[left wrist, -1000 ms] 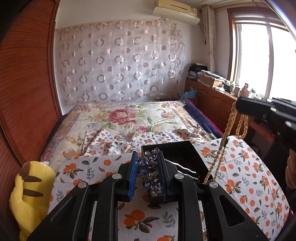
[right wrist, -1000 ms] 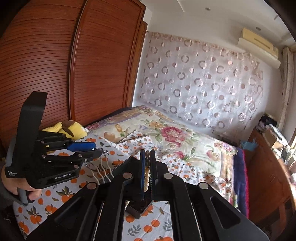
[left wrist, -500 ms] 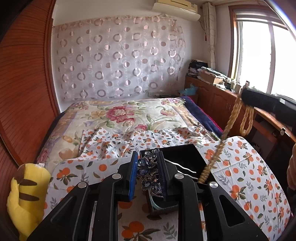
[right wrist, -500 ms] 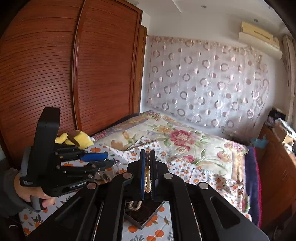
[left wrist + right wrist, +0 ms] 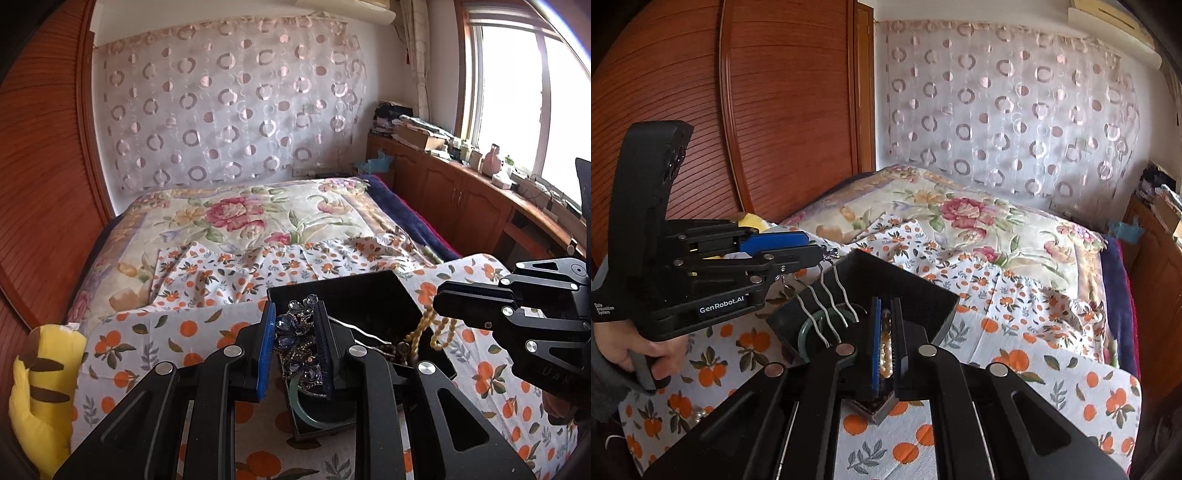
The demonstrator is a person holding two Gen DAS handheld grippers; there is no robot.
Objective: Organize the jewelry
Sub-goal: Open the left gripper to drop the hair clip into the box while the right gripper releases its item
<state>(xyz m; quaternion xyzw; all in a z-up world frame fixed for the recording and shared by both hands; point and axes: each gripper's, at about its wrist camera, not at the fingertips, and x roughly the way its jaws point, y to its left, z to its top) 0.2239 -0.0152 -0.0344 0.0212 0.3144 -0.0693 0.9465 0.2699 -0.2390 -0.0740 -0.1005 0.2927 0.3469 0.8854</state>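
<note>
A black jewelry box [image 5: 351, 291] stands open on the orange-print cloth; it also shows in the right wrist view [image 5: 916, 291]. My left gripper [image 5: 297, 345] is shut on a blue jeweled hair comb [image 5: 295, 332] whose silver prongs [image 5: 827, 302] hang over the box. My right gripper [image 5: 885, 347] is shut on a cream bead necklace [image 5: 885, 350], which hangs into the box [image 5: 424, 328]. A green bangle [image 5: 306, 410] lies inside the box.
The orange-print cloth [image 5: 184, 332] covers a board at the foot of a floral bed [image 5: 240, 214]. A yellow plush toy [image 5: 37, 387] lies at the left. Loose white pearls [image 5: 698, 415] lie on the cloth. Wooden cabinets [image 5: 461, 199] run along the right under a window.
My right gripper has dropped low over the box, lowering the bead necklace into it. My left gripper has come closer over the box with the comb still held.
</note>
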